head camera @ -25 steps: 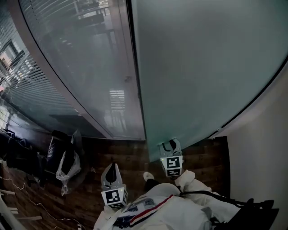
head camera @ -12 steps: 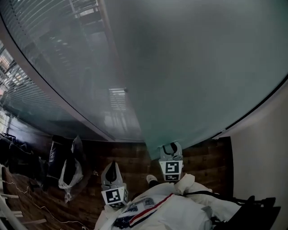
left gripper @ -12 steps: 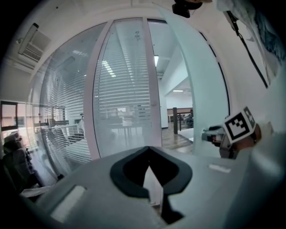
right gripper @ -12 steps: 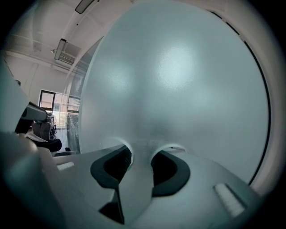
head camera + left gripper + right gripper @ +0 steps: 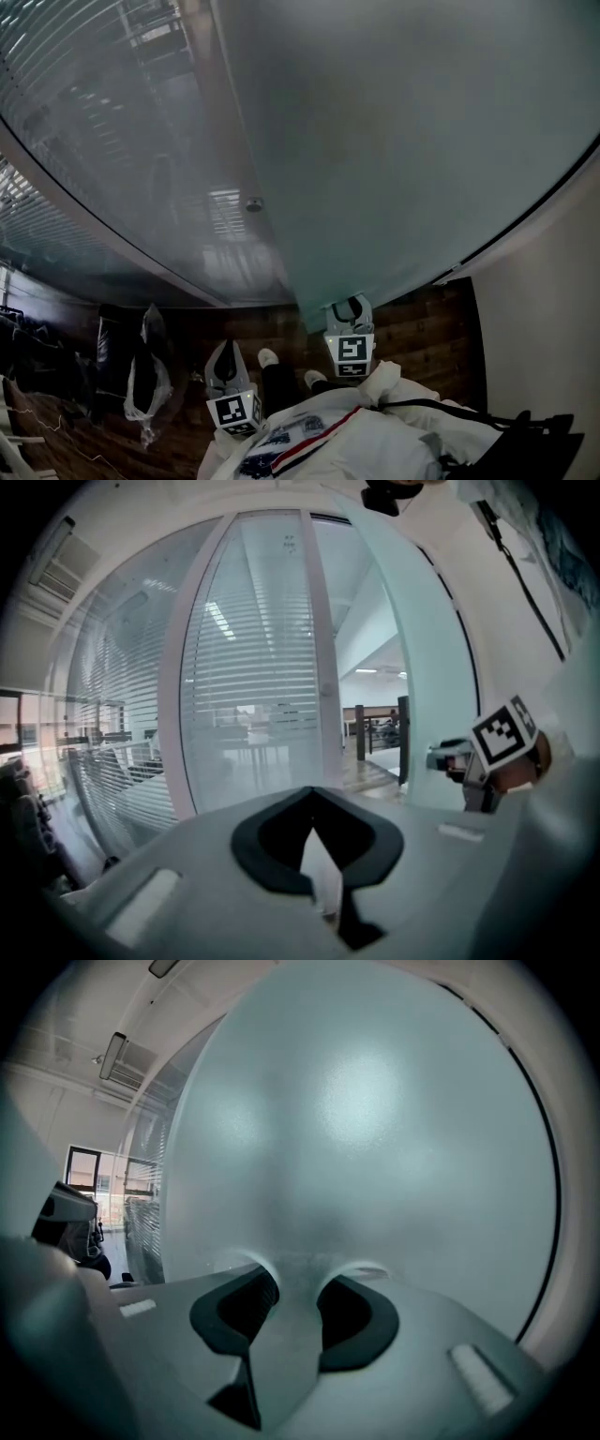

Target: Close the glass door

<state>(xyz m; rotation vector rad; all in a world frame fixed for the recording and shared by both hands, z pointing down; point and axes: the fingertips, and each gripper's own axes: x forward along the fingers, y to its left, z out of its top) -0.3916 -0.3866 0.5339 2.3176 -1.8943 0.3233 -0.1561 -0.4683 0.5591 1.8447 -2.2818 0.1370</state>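
**Door.** The tall frosted pale-green glass door [image 5: 403, 141] fills the centre and right of the head view, straight ahead of the person. It stands ajar. In the left gripper view an open slot shows between its free edge and the pale frame post [image 5: 319, 649], and a room is visible through it. The door and its free edge both run upright.

**Right tongs** [image 5: 295, 1274]. The jaws are part-way apart and aimed square at the door's face, tips at the glass. Faint bright arcs just above the tips look like their reflection. Only frosted glass shows in the gap and nothing is clamped. I read this as a flat push on the pane, with contact probable but not certain.

**Left tongs** [image 5: 315, 803]. The jaws are together and empty. They point at the slot and the post, apart from the door. The right hand is clearly the nearer one.

**Key relation.** In the head view the post lies to the left of the free edge and beyond the pane. The edge has to travel that way to shut the slot. Judgement: closing is under way, not finished.

**Room.** There is no worktop.
- Dark wood-plank floor [image 5: 441, 314].
- White wall [image 5: 553, 375] on the right.
- Glass partition with horizontal blinds [image 5: 84, 122] on the left.
- A white plastic bag [image 5: 145, 384] beside dark bags [image 5: 117, 342] on the floor by the partition, well apart from the door.
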